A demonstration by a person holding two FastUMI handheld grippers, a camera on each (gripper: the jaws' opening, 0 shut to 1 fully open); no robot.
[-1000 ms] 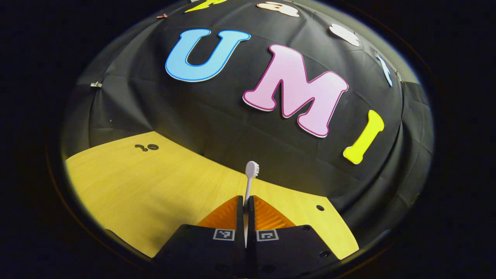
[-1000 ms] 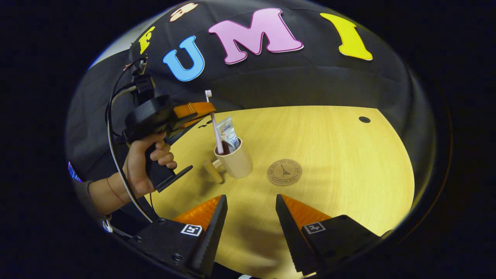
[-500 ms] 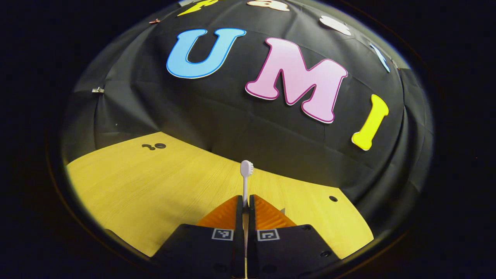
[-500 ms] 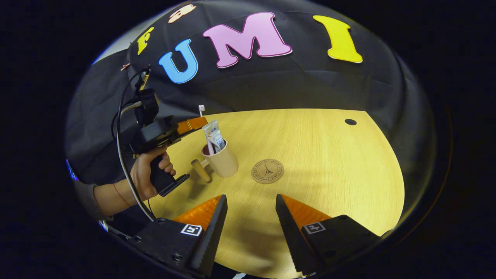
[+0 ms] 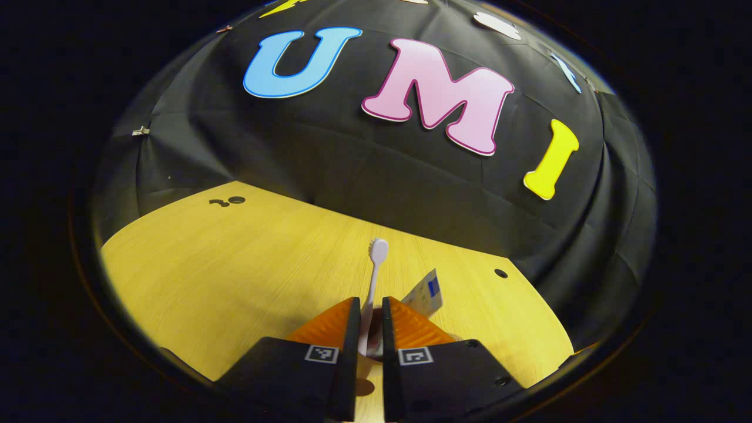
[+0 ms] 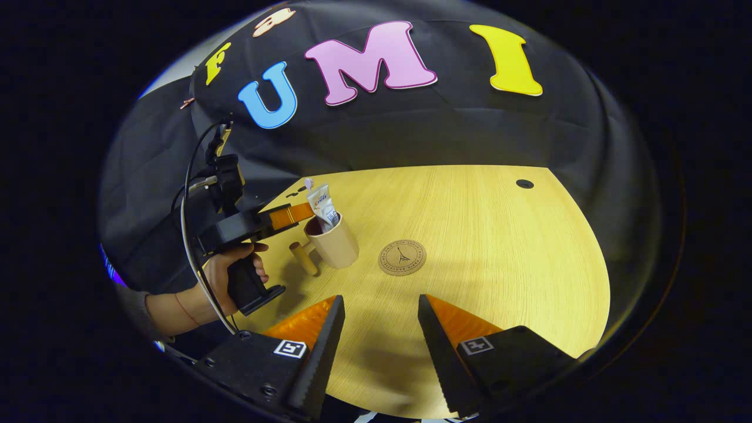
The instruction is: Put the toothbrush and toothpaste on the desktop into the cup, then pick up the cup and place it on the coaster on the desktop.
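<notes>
My left gripper (image 5: 370, 301) hovers just above the beige cup (image 6: 336, 249), its fingers slightly parted. The white toothbrush (image 5: 376, 258) stands upright in the gap, leaning toward the left finger with its lower end down in the cup. The toothpaste tube (image 5: 426, 292) sticks up out of the same cup to the right. From the right gripper view the left gripper (image 6: 296, 213) sits at the cup's rim, held by a hand (image 6: 226, 276). The round brown coaster (image 6: 402, 257) lies bare just right of the cup. My right gripper (image 6: 376, 305) stays open above the near table, holding nothing.
The cup's wooden handle (image 6: 304, 258) points toward the hand. The yellow wooden table (image 6: 499, 247) has a small dark hole (image 6: 524, 184) at the far right. The black cloth wall closes the back.
The left gripper has lowered the toothbrush into the cup and its fingers have parted a little. The toothpaste tube has come into the left gripper view. The right gripper has hardly moved.
</notes>
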